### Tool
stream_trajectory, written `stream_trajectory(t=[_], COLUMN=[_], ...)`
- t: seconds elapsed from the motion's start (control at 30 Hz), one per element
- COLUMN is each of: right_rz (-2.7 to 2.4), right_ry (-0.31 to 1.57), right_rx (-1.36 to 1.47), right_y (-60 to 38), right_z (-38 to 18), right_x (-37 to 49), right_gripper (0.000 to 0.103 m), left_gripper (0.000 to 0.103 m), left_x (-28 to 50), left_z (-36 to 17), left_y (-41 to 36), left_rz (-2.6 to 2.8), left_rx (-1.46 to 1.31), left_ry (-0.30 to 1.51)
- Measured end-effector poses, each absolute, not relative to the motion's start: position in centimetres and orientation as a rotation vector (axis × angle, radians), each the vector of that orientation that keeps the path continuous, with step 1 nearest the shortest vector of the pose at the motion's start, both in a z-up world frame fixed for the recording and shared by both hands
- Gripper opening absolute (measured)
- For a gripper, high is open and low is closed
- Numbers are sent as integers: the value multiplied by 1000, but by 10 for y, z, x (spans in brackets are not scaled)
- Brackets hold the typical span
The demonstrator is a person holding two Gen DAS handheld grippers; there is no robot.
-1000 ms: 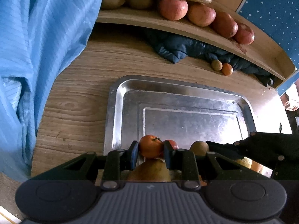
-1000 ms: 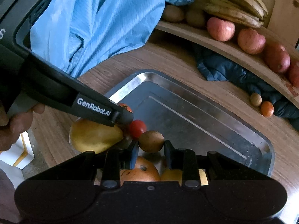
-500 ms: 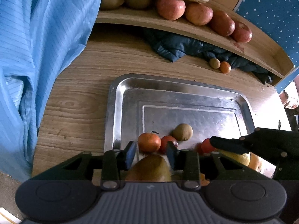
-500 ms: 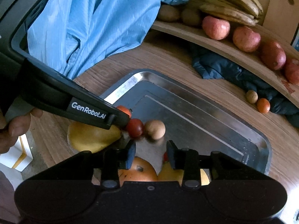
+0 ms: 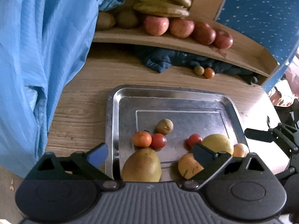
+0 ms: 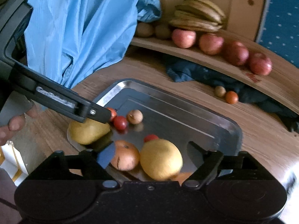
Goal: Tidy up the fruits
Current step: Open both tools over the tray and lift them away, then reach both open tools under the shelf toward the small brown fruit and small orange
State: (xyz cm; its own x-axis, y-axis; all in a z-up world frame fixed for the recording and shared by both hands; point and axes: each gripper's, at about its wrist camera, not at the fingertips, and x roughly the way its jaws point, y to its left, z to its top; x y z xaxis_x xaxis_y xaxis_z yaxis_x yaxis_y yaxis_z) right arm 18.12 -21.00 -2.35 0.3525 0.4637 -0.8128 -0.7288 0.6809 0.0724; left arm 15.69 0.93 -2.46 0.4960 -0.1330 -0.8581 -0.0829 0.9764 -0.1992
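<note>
Rectangular shiny steel tray (image 5: 112, 115) sits on the wood-grain tabletop (image 5: 80, 100), all loose fruit bunched at its near edge, directly under both grippers; key relation: the big green-yellow pear (image 5: 142, 165) lies straight ahead and below the left gripper (image 5: 149, 154), between its spread fingers, long axis pointing away toward the tray's middle, nothing gripped; left gripper jaws have just been opening, now wide apart, pads touching no fruit; right gripper (image 6: 149, 155) likewise just opened wide, empty, with the round yellow citrus-like fruit (image 6: 161, 158) and the orange-pink apple (image 6: 125, 157) just ahead between its fingers; so left hand is nearer the pear, right hand nearer the yellow fruit, my read. Counts, large to small, tray: one pear, one yellow round fruit, one orange-pink apple, one more orange fruit partly hidden at the near right, identity unclear; one small orange tangerine (image 5: 142, 139), one brown kiwi-like fruit (image 5: 164, 126), two small red tomatoes (image 5: 158, 141); off tray: four red apples (image 5: 156, 25) in a row on the curved wooden shelf (image 5: 186, 45), one bunch of bananas, two brownish fruits beside them; two small fruits loose on the tabletop by the dark blue cloth (image 5: 162, 59).
</note>
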Motion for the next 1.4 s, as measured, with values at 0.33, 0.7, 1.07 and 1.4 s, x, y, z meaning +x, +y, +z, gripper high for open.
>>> stream_trajectory(t=[0.33,0.7,1.07,1.4], right_rz=[721,624,569,507], right_ry=[927,981,973,951], right_rx=[-312,-296,-235,-189], right_y=[-246,-272,-284,-290], right_z=[-14,-19,-15,-11], right_x=[163,158,180,210], right_gripper=[102,102,102,102], left_gripper=[103,103,103,103], left_x=[136,134,166,208], left_z=[-15,-11,1,5], left_y=[-9,-20,-36,-55], left_rz=[-76,-56,-61,-127], left_rx=[-122,-62,-28,27], left_ry=[1075,1132,1084,1037])
